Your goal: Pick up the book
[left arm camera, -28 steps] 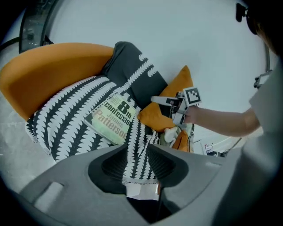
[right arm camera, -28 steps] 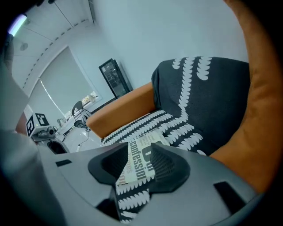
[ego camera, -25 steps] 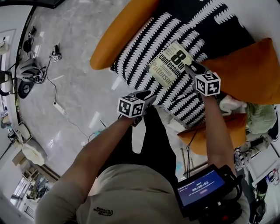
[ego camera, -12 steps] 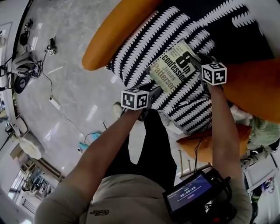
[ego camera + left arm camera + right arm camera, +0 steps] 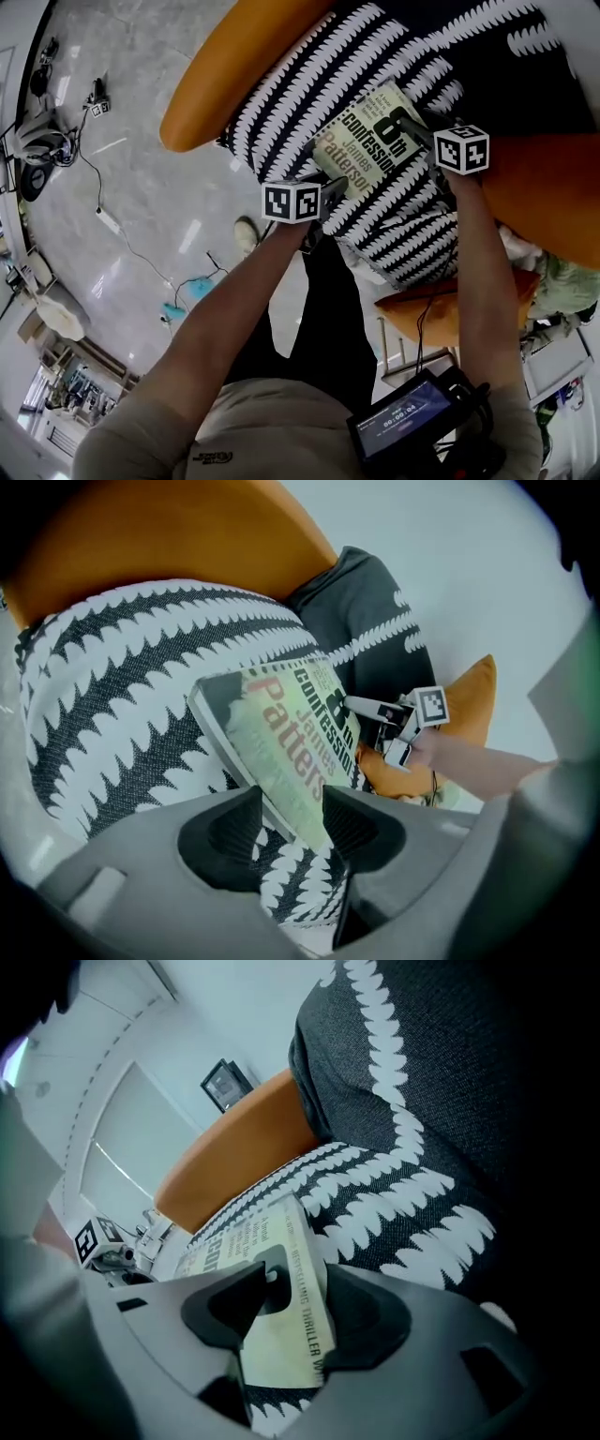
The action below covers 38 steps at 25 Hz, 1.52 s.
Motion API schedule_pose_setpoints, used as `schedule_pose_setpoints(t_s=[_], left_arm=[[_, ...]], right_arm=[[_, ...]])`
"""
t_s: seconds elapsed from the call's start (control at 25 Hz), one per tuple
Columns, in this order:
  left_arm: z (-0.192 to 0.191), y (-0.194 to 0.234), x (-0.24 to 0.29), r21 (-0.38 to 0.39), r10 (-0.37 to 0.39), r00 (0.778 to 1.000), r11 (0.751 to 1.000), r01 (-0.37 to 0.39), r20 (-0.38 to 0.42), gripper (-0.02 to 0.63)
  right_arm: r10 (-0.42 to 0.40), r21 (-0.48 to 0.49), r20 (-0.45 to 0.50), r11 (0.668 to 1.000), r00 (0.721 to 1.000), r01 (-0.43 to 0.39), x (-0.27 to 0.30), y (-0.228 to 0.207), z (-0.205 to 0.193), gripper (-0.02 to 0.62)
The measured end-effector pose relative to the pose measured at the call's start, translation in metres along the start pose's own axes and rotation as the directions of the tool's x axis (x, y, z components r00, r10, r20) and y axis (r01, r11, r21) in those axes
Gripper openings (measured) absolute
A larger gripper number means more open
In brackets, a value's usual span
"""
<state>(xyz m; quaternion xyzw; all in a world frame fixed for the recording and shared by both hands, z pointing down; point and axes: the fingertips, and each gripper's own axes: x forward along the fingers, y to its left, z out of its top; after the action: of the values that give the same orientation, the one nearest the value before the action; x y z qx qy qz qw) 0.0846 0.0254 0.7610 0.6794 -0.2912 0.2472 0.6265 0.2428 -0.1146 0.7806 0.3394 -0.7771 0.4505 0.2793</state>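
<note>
Paperback book (image 5: 361,141) lying cover-up on the black-and-white patterned seat cushion (image 5: 281,112) of an orange armchair (image 5: 234,75), near the cushion's front edge. The left gripper (image 5: 292,810) has just been opening. Its jaws stand wide and straddle the book's near corner, with patterned fabric showing between one pad and the cover. The right gripper (image 5: 295,1283) has also just been opening. Its jaws stand wide astride the opposite edge, one above the cover and one beside the printed edge, and they do not appear to clamp.

Handling, as judged: the book is light and bends readily, its glossy cover is likely slick, and the cushion beneath it yields. A grip well in from each of two opposite edges, across the full thickness, should hold best. A grip on a corner alone may splay the pages or let the book sag.
</note>
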Motion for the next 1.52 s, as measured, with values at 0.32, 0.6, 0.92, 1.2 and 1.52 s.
schedule_pose_setpoints(t_s=[0.32, 0.6, 0.92, 1.2, 1.52], left_arm=[[0.001, 0.0, -0.022, 0.02, 0.063, 0.998, 0.998, -0.063, -0.011, 0.138], [0.003, 0.003, -0.059, 0.022, 0.062, 0.998, 0.998, -0.062, 0.01, 0.133], [0.006, -0.032, -0.118, 0.086, 0.029, 0.998, 0.996, -0.033, 0.047, 0.13], [0.007, -0.062, -0.208, 0.122, 0.001, 0.995, 0.992, -0.013, 0.095, 0.126], [-0.005, -0.093, -0.303, 0.16, -0.037, 0.99, 0.987, 0.014, 0.138, 0.121]], right_arm=[[-0.017, 0.045, 0.035, 0.999, 0.999, 0.015, -0.022, 0.018, -0.01, 0.181], [-0.083, 0.104, 0.134, 0.992, 0.988, 0.069, -0.047, 0.057, -0.008, 0.169], [-0.132, 0.086, 0.221, 0.99, 0.966, 0.116, -0.1, 0.11, 0.013, 0.164], [-0.16, 0.093, 0.276, 0.986, 0.948, 0.139, -0.151, 0.192, 0.043, 0.162], [-0.191, 0.085, 0.323, 0.981, 0.927, 0.173, -0.204, 0.284, 0.065, 0.161]])
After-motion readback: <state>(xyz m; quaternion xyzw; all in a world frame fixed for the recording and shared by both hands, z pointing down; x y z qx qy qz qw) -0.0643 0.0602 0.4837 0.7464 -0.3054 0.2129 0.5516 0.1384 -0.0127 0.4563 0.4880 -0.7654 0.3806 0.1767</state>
